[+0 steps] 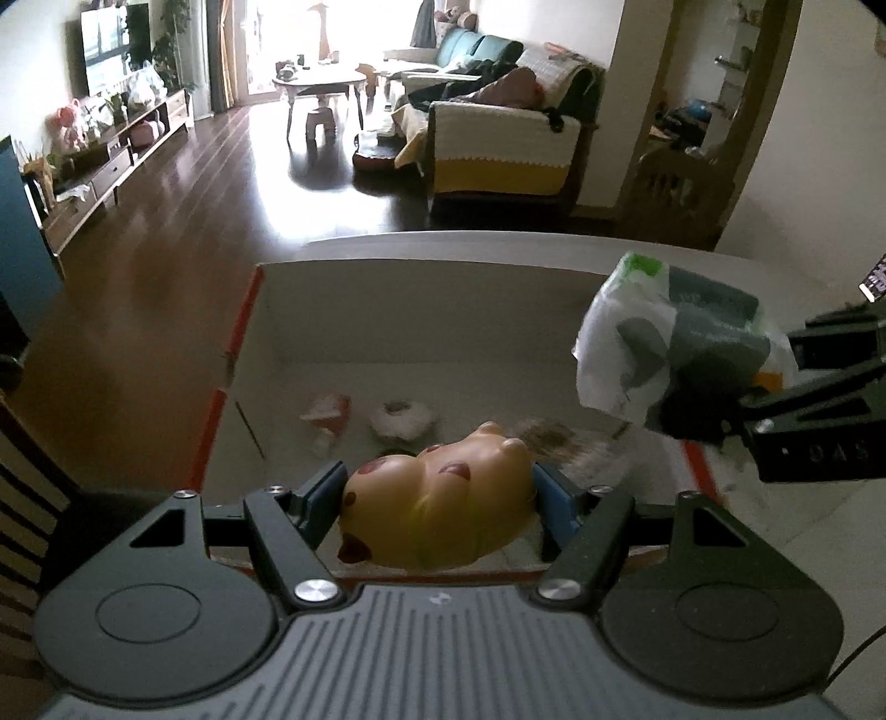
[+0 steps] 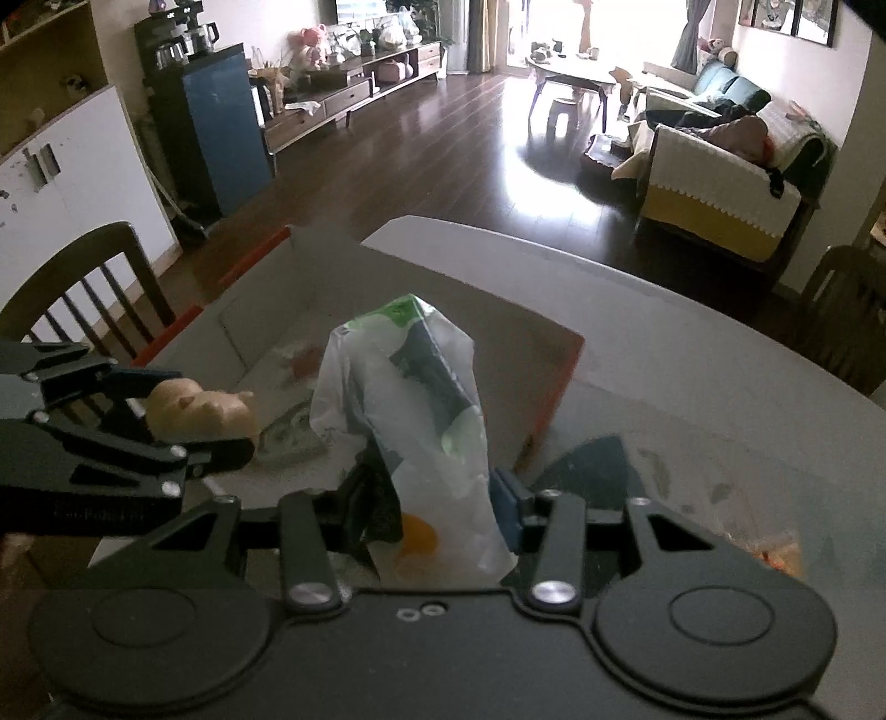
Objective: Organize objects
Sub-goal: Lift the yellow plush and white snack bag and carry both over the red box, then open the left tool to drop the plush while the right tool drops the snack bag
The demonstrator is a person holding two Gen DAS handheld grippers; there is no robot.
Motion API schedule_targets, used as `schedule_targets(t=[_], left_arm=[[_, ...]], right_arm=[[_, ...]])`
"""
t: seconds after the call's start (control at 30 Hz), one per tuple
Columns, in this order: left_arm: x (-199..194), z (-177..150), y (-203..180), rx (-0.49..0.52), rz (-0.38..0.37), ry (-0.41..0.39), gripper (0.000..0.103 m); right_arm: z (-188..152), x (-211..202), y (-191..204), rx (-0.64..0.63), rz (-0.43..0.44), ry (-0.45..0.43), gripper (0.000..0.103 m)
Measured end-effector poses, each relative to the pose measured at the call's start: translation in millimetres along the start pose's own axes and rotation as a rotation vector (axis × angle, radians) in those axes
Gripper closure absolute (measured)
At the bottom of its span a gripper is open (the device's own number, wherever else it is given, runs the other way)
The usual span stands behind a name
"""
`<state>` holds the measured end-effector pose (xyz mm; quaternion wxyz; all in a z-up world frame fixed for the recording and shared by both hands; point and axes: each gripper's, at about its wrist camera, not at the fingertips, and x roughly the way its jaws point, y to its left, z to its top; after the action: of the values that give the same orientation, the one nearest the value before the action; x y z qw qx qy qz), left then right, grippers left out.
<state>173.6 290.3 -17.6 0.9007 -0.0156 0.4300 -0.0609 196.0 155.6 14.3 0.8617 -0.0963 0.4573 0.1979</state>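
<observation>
dark wood floor (image 1: 183,232) | sofa (image 1: 498,149) | bright window (image 1: 354,33)

Dim foreground, blown-out backlight from the far window

Daylight floods in at 12 o'clock, glaring off the wooden floor (image 1: 266,183); the bench (image 2: 692,354) lies shadowed, near objects soft, fisheye edges bowed with dark corners.

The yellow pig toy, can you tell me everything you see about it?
The yellow pig toy is a smooth, shiny, plump figure, plastic or rubber by its look, with reddish-brown spots and small ears. It lies tilted on its side, squeezed between the blue pads of the left gripper, held up over the open cardboard box. Only the pads touch it. The right wrist view shows its head.
</observation>
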Motion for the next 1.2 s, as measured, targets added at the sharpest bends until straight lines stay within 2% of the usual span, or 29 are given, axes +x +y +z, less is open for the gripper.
schedule_targets(t=[0.23, 0.73, 1.2], left_arm=[[29.5, 9.6, 12.0, 0.025, 0.045, 0.039, 0.03], [78.5, 9.3, 18.9, 0.082, 0.079, 0.143, 0.03], [99.4, 10.9, 19.4, 0.092, 0.059, 0.194, 0.03]], right_arm=[[19.9, 38.9, 10.0, -0.026, -0.029, 0.018, 0.058], [17.6, 102.8, 29.8, -0.105, -0.077, 0.138, 0.057], [13.8, 119.2, 28.3, -0.113, -0.063, 0.186, 0.055]])
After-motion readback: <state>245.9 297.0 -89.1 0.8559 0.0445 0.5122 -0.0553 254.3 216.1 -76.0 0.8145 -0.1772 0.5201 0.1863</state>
